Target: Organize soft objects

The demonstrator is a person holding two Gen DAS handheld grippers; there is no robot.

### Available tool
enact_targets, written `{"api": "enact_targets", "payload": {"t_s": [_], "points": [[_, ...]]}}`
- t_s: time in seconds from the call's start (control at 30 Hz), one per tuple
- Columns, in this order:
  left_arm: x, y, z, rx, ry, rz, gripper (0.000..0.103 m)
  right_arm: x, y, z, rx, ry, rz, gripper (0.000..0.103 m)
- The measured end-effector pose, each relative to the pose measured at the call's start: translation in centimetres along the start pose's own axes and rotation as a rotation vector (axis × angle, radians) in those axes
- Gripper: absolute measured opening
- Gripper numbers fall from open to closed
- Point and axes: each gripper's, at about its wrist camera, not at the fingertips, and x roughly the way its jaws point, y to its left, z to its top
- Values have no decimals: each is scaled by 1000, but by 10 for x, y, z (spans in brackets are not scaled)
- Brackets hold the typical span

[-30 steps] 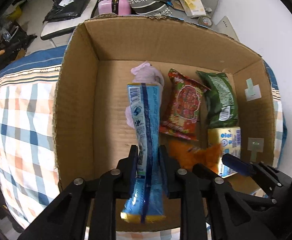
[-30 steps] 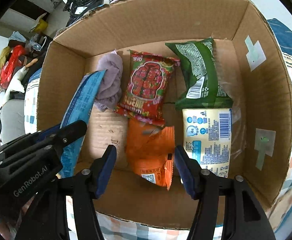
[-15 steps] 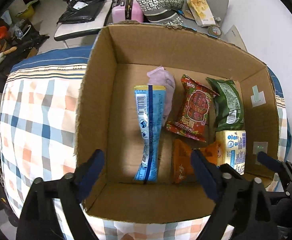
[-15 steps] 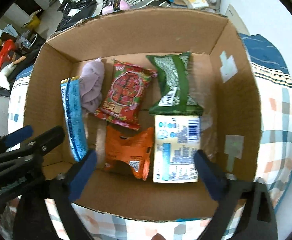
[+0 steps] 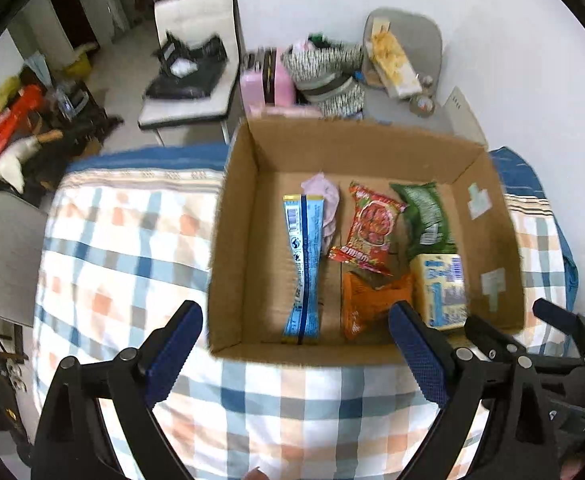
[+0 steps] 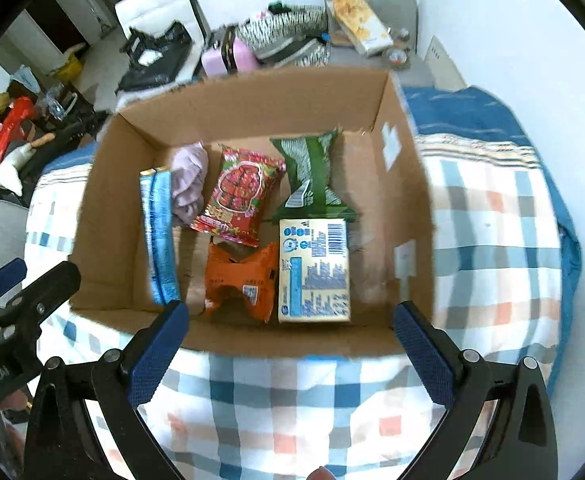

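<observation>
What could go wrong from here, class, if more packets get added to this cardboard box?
The orange packet is already crumpled under the red packet, so another on top may crush it. The blue packet lies loose beside the lilac cloth and could slide. Both grippers are open and empty.

Six soft items lie flat in the cardboard box (image 6: 104, 216): five snack packets (image 6: 239, 194), one lilac cloth (image 6: 188, 182).

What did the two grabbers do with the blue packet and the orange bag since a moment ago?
The left hand-held gripper let go of the long blue packet, which now lies flat in the cardboard box. The right hand-held gripper, which straddled the orange bag, has just been opening too. Both pulled up and back, empty. The red, green and yellow packs stayed put.
</observation>
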Motion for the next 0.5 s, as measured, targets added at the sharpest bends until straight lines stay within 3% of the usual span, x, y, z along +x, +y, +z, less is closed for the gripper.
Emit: {"api": "enact_targets", "payload": {"t_s": [0.3,0.5], "points": [[-124,-8,-38,-18,-204,22,95,-131,-4,-48,-53,-222,7,103],[-185,-11,-60,-27,-269,37,95,-206,-8,-82,-76,-330,26,103]]}}
